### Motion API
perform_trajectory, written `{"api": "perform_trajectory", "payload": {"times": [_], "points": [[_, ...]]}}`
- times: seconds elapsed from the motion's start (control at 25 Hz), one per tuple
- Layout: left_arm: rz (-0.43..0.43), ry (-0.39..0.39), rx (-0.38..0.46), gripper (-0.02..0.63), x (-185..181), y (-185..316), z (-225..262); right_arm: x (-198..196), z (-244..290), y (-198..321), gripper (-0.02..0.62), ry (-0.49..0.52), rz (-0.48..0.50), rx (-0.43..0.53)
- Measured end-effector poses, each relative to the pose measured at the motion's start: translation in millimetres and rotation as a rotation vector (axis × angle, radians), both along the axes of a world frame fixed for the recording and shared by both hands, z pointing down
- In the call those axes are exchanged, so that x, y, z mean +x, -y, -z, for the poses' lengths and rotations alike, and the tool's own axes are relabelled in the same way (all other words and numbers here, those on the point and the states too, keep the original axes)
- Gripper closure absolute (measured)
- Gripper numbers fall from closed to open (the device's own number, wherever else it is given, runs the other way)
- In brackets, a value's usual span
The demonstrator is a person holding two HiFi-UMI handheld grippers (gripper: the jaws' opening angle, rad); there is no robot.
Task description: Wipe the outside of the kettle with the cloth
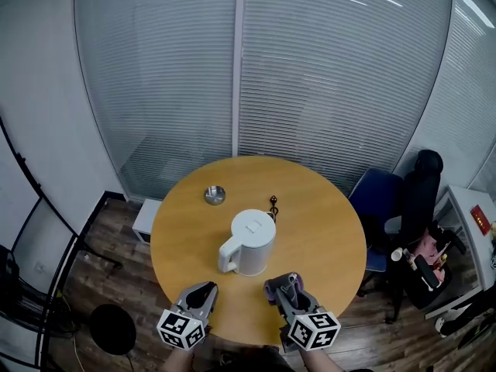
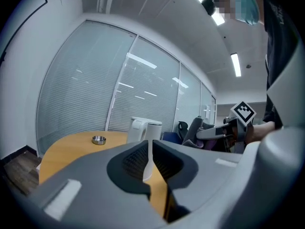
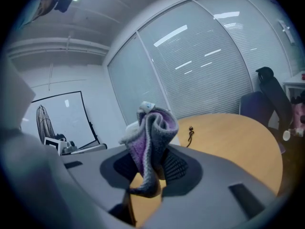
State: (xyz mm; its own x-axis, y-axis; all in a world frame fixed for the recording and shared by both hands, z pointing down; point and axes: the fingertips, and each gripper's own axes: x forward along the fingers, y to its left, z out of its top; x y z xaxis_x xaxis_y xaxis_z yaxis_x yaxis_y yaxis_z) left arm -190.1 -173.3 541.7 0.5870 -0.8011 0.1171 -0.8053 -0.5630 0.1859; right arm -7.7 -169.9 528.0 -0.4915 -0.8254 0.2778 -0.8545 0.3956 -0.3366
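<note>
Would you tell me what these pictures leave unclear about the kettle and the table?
Head view: the small dark object on the round wooden table is too small to identify.
Right gripper view: the purple-grey knitted cloth hides most of the white plastic kettle.

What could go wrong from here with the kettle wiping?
1. The kettle stands free on the table, and the left gripper holds nothing and is off it, so a wiping push could slide or tip it.
2. The cloth is bunched in the right gripper, so its hard jaws might meet the kettle instead.
3. The small dark trinket lies beside the kettle and could get knocked.
</note>
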Motion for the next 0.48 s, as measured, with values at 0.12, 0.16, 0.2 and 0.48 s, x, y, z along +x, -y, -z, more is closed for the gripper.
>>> {"api": "perform_trajectory", "payload": {"times": [0.12, 0.16, 0.2, 0.48], "points": [[-0.018, 0.0, 0.0, 0.581, -9.1, -19.0, 0.5, -6.8, 3.1, -17.8, 0.468, 0.003, -0.013, 0.005], [-0.021, 0.003, -0.002, 0.586, -12.1, -24.7, -0.4, -8.7, 3.9, -23.0, 0.466, 0.003, -0.017, 0.008], [-0.023, 0.007, -0.005, 0.589, -14.9, -30.4, -1.4, -10.6, 4.7, -28.1, 0.466, 0.005, -0.021, 0.012], [-0.023, 0.016, -0.017, 0.595, -30.8, -59.2, -7.2, -22.3, 2.9, -57.3, 0.468, 0.01, -0.043, 0.013]]}}
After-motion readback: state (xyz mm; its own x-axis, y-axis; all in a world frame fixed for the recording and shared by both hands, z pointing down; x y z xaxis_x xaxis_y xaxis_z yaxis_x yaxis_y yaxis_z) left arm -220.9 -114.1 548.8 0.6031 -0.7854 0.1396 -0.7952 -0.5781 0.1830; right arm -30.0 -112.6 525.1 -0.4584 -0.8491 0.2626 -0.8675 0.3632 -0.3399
